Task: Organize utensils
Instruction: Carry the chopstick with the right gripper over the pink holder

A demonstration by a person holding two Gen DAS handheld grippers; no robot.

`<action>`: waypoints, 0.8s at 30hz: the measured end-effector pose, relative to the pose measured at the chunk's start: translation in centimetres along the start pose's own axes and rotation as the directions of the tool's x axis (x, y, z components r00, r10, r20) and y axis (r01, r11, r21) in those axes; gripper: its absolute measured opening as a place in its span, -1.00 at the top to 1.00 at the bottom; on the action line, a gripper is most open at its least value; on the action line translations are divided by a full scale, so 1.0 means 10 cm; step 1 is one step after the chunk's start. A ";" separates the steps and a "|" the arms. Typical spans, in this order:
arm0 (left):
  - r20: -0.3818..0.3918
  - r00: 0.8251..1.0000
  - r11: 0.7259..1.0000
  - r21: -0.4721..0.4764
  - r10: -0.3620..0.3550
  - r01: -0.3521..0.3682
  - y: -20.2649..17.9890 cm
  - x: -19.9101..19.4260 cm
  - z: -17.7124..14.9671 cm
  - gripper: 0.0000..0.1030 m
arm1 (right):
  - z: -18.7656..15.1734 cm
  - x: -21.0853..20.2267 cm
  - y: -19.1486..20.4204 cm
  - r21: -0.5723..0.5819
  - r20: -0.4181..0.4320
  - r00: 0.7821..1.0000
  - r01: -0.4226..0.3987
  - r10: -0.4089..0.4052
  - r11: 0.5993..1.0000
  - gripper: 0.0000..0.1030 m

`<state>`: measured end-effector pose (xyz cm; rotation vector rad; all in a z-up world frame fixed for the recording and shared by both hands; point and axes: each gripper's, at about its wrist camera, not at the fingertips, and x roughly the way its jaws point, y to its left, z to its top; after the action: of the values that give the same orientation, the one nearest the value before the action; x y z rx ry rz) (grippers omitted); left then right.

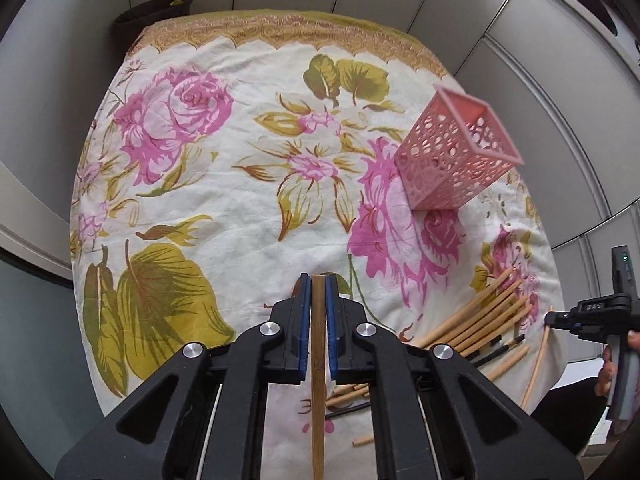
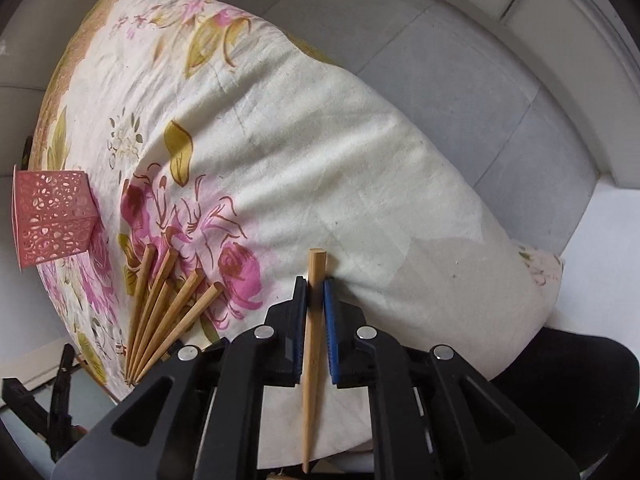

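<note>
My left gripper [image 1: 319,286] is shut on a wooden chopstick [image 1: 318,360] that runs back along the fingers, held above the floral cloth. My right gripper [image 2: 316,286] is shut on another wooden chopstick [image 2: 313,344], blunt end forward, tip pointing back. A pink perforated square holder [image 1: 456,152] stands on the cloth, far right of the left gripper; it also shows at the left edge of the right wrist view [image 2: 52,218]. A pile of several loose chopsticks [image 1: 484,320] lies near the cloth's front right edge, and left of the right gripper [image 2: 168,304].
The table is covered by a white cloth with pink roses [image 1: 240,184]. Grey wall panels [image 1: 520,40] stand close behind and to the right. A dark object [image 1: 152,12] sits behind the table's far left corner. The right hand-held gripper [image 1: 600,312] shows at the right edge.
</note>
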<state>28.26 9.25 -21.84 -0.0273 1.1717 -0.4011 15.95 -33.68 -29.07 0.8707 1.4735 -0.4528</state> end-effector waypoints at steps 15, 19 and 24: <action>0.388 0.922 0.999 0.036 0.017 -0.033 -0.75 -1.22 -0.85 0.88 | -1.25 -0.97 -0.03 -0.428 0.417 0.831 -0.179 0.370 0.886 0.85; 0.465 0.885 0.997 0.063 0.010 -0.044 -0.97 -1.58 -1.07 0.88 | -1.66 -1.38 0.03 -0.552 0.475 0.750 -0.154 0.460 0.820 0.85; 0.583 0.812 0.997 0.060 0.000 -0.042 -1.15 -2.05 -1.17 0.88 | -1.89 -1.79 0.10 -0.615 0.489 0.684 -0.169 0.541 0.770 0.85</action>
<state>7.69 7.28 -5.61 -0.0718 0.5436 -0.3769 2.50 -23.45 -9.28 0.4612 0.6678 -0.0009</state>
